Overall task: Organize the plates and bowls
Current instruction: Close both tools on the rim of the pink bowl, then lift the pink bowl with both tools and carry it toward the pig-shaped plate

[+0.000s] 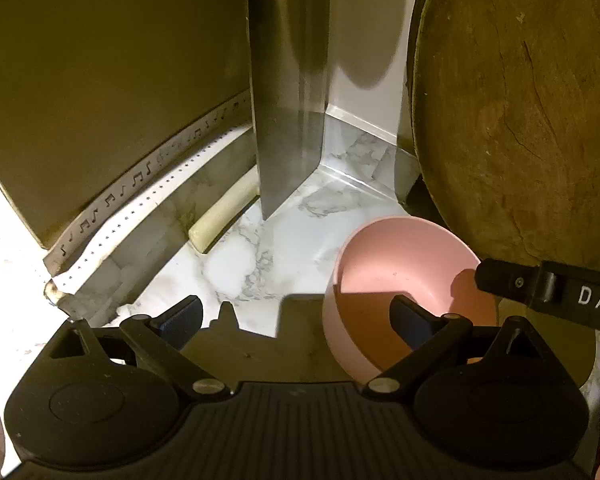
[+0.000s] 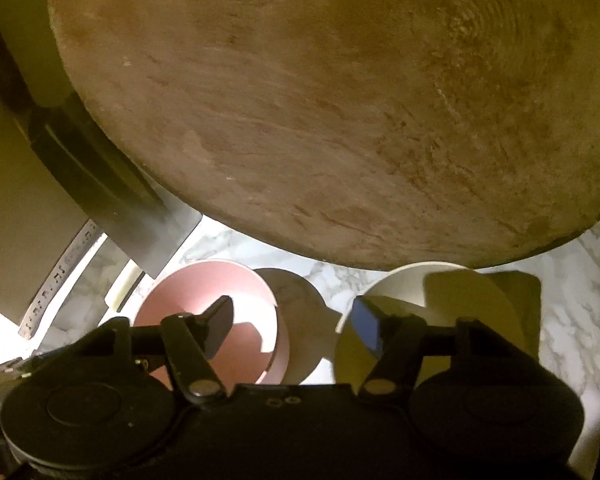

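A pink bowl (image 1: 400,264) stands on the marble counter (image 1: 236,256), at the foot of a big round wooden board (image 1: 520,120). My left gripper (image 1: 300,320) is open, its right finger (image 1: 414,322) inside the bowl's rim, its left finger outside. In the right wrist view the pink bowl (image 2: 180,292) is on the left and a cream bowl (image 2: 404,280) on the right, both under the wooden board (image 2: 340,100). My right gripper (image 2: 296,316) is open and empty, hovering over the gap between the two bowls.
A steel cleaver blade (image 1: 292,92) stands upright in a rack with a music-note strip (image 1: 140,184). The other gripper's black body (image 1: 560,292) reaches in from the right. The tiled wall corner (image 1: 364,40) lies behind.
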Available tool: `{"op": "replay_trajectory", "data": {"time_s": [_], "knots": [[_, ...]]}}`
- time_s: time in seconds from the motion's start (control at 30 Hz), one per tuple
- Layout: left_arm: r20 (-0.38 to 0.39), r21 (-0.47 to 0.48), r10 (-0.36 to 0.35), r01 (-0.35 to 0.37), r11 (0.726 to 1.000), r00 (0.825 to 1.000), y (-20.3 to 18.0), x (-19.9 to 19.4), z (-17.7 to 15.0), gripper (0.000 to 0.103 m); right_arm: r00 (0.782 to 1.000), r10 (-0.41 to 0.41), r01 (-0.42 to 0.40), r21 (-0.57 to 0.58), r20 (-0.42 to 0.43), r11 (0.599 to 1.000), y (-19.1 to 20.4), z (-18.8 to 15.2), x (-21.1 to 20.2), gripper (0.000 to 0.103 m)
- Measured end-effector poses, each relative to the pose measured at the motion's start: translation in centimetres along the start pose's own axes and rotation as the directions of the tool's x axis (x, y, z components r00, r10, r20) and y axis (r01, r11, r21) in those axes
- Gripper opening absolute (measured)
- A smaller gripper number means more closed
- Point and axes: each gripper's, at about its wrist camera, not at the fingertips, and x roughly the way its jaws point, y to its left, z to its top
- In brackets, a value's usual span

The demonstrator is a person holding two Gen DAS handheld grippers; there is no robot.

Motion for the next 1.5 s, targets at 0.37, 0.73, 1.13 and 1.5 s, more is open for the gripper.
{"op": "replay_trajectory", "data": {"time_s": [0.37,0.73,1.13,1.5], "knots": [[0.001,0.004,-0.020,0.020,1.000,1.000,0.0,0.1,0.2,0.092,0.998,0.049,-0.045,-0.118,0.030,0.992,1.8,0.5,-0.5,0.050],[-0.049,-0.003,-0.078,0.078,0.997,0.996,-0.2,1.0,-0.1,0.049,0.996,0.054,-0.060,-0.076,-0.077,0.995,1.0,0.1,3.0,0.019],[-0.051,-0.033,-0.089,0.087,0.996,0.995,0.5,0.6,-0.7,0.025,0.996,0.035,-0.043,-0.102,-0.079,0.994,1.9,-0.8,3.0,0.004],[-0.051,-0.023,-0.091,0.090,0.996,0.995,2.6,-2.7,-2.1,0.025,0.997,0.049,-0.057,-0.112,-0.067,0.992,3.9,-2.6,0.2,0.004]]}}
